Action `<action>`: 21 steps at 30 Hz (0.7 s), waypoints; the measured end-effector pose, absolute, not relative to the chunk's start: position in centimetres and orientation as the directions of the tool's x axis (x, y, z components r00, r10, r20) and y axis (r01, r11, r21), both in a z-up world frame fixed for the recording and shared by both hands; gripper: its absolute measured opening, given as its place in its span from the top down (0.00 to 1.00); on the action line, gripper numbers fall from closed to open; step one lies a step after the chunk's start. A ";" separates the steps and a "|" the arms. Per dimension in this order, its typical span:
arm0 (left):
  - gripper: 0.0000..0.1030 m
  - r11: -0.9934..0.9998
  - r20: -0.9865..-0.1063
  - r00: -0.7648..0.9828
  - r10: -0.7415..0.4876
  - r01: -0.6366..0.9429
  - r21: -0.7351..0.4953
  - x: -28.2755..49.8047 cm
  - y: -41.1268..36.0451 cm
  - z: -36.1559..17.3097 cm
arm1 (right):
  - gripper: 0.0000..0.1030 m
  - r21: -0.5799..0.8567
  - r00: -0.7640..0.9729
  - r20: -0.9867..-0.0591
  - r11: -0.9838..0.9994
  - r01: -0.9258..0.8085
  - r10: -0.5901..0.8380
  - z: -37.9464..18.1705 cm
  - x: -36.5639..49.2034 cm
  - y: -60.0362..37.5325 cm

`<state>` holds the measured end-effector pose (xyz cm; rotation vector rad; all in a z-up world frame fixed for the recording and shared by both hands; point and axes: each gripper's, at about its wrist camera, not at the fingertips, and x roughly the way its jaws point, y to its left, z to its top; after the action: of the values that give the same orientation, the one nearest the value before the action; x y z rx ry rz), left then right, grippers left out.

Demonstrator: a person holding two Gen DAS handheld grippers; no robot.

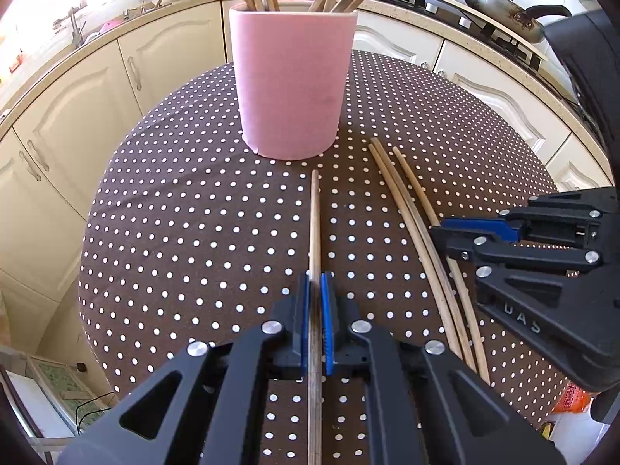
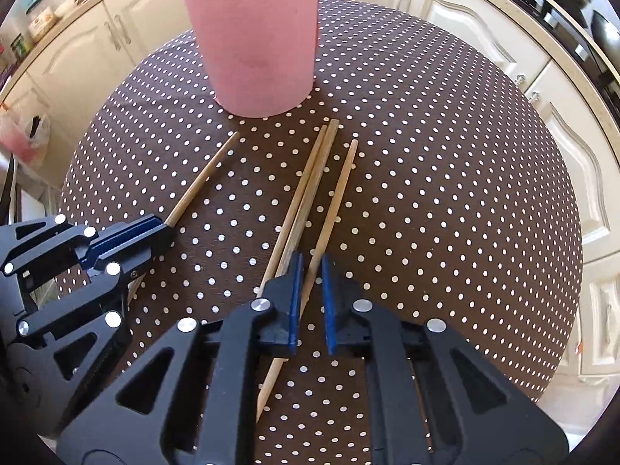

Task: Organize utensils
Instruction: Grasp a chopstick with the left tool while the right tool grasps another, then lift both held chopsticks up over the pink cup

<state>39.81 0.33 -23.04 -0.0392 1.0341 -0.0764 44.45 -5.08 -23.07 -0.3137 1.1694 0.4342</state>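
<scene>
A pink cup (image 1: pixel 290 85) (image 2: pixel 259 38) holding several chopsticks stands on the dotted tablecloth. My left gripper (image 1: pixel 314 283) (image 2: pixel 168 228) is shut on one chopstick (image 1: pixel 314 217) (image 2: pixel 205 178) that lies flat, pointing at the cup. To its right lie a touching pair of chopsticks (image 1: pixel 399 201) (image 2: pixel 310 178) and a single chopstick (image 1: pixel 416 190) (image 2: pixel 337 197). My right gripper (image 2: pixel 311 259) (image 1: pixel 436 232) points steeply down with its blue pads closed in on the single chopstick. Its left finger rests just beside the pair.
The round table (image 1: pixel 174 213) has a brown cloth with white dots. Cream kitchen cabinets (image 1: pixel 77 108) curve around behind it. A stove with a pan (image 1: pixel 503 7) sits at the back right and a sink (image 1: pixel 73 27) at the back left.
</scene>
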 end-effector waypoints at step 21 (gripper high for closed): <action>0.94 0.995 -0.786 0.610 -0.100 0.053 -0.086 37.6 -0.2 -18.9 | 0.95 0.176 0.426 -0.802 0.848 -0.500 0.418 -17.8 41.1 -13.3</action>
<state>37.59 -0.16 -18.91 -0.0558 0.9112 -0.0880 41.10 -13.29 -17.81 -0.0934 0.9739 0.5745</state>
